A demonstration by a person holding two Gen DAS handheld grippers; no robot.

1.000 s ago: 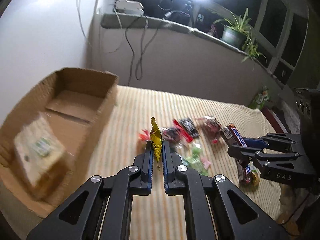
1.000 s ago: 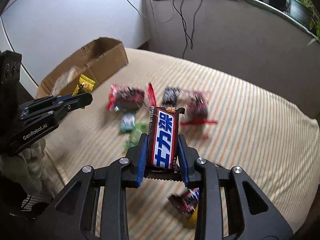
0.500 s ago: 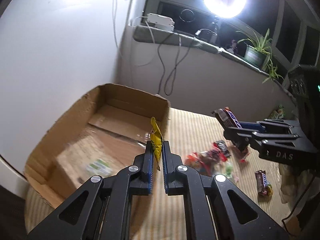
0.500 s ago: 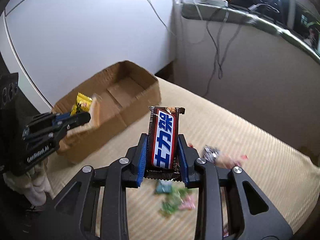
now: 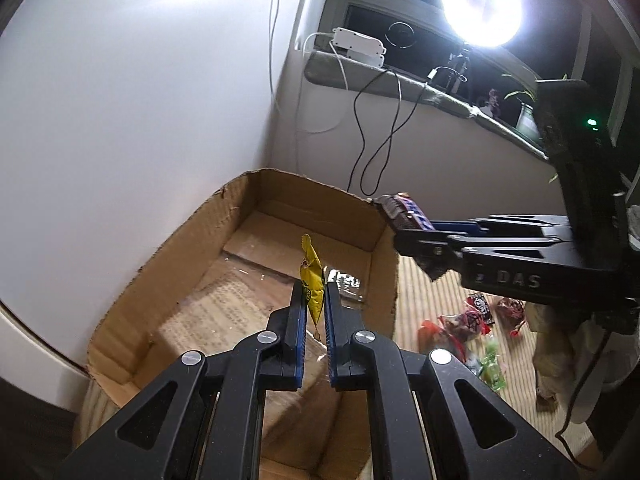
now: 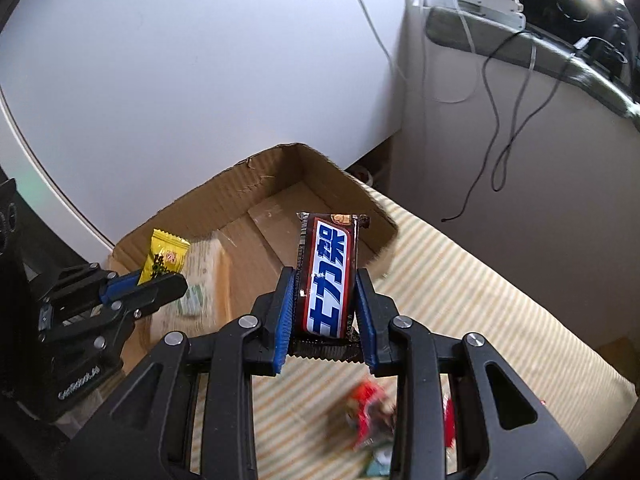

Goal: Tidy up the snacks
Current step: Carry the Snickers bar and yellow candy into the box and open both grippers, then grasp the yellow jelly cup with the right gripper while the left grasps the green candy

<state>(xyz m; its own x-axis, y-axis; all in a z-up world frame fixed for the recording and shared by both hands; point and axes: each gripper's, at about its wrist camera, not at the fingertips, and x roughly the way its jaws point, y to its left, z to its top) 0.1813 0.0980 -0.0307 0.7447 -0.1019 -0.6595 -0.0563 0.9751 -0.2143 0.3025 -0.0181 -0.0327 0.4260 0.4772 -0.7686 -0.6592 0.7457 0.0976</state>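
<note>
Left gripper (image 5: 316, 308) pinches a yellow candy packet (image 5: 311, 280) edge-on between its blue pads, the wrapper standing upright past the fingertips, held above the open cardboard box (image 5: 384, 264) so that, by my judgement, a release would drop it inside. Right gripper (image 6: 325, 304) clamps a chocolate bar (image 6: 328, 276) by its long sides, label up, poised near the box's right wall. Beyond that wall, loose snacks (image 5: 472, 320) lie scattered on the striped mat (image 6: 460, 280), well apart from both grippers.
</note>
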